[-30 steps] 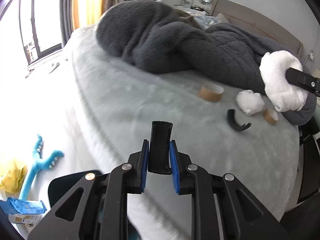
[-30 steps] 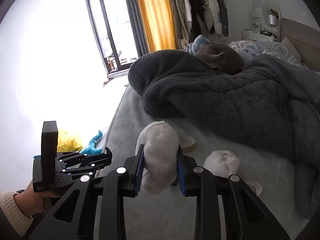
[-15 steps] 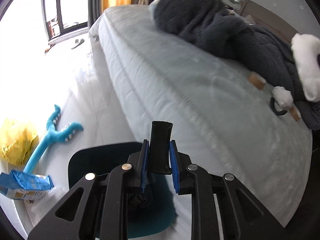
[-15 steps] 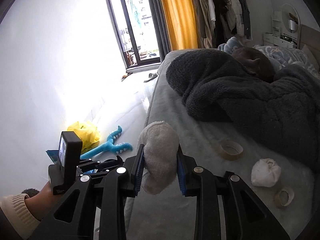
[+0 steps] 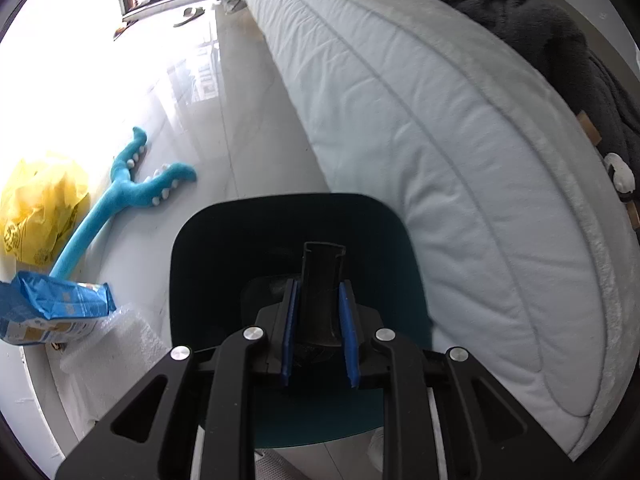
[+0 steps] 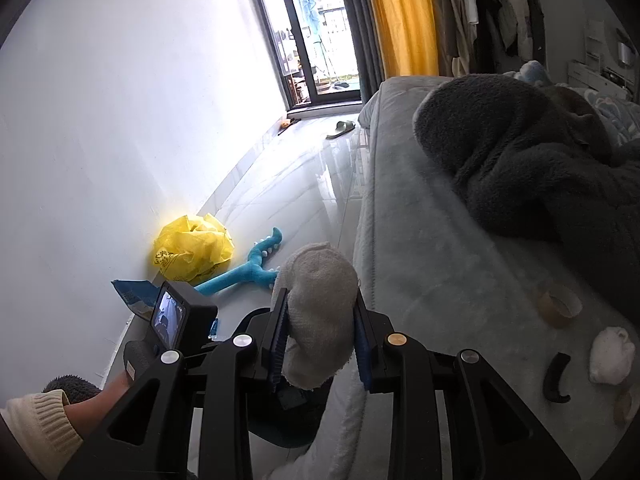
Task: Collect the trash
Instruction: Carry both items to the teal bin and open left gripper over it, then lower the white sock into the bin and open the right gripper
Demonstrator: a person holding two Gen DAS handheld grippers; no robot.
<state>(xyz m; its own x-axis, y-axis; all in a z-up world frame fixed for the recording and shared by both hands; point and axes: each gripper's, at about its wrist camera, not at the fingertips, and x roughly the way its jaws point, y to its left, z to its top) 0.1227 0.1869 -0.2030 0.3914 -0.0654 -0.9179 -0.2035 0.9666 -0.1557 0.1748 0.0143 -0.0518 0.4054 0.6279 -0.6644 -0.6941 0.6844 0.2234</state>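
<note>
Two pieces of trash are held: a stiff black clip (image 5: 322,292) is clamped between the left gripper (image 5: 319,336) pads, directly above the teal bin (image 5: 208,264); a soft, light rag (image 6: 318,312) is squeezed mid-body in the right gripper (image 6: 320,344). Toward three o'clock, a tape roll (image 6: 559,305) lies on the bed (image 6: 440,280).

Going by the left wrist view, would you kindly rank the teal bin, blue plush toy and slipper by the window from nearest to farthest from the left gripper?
1. Teal bin, directly beneath the left gripper.
2. Blue plush toy, on the floor, left.
3. Slipper, far off by the window.
</note>
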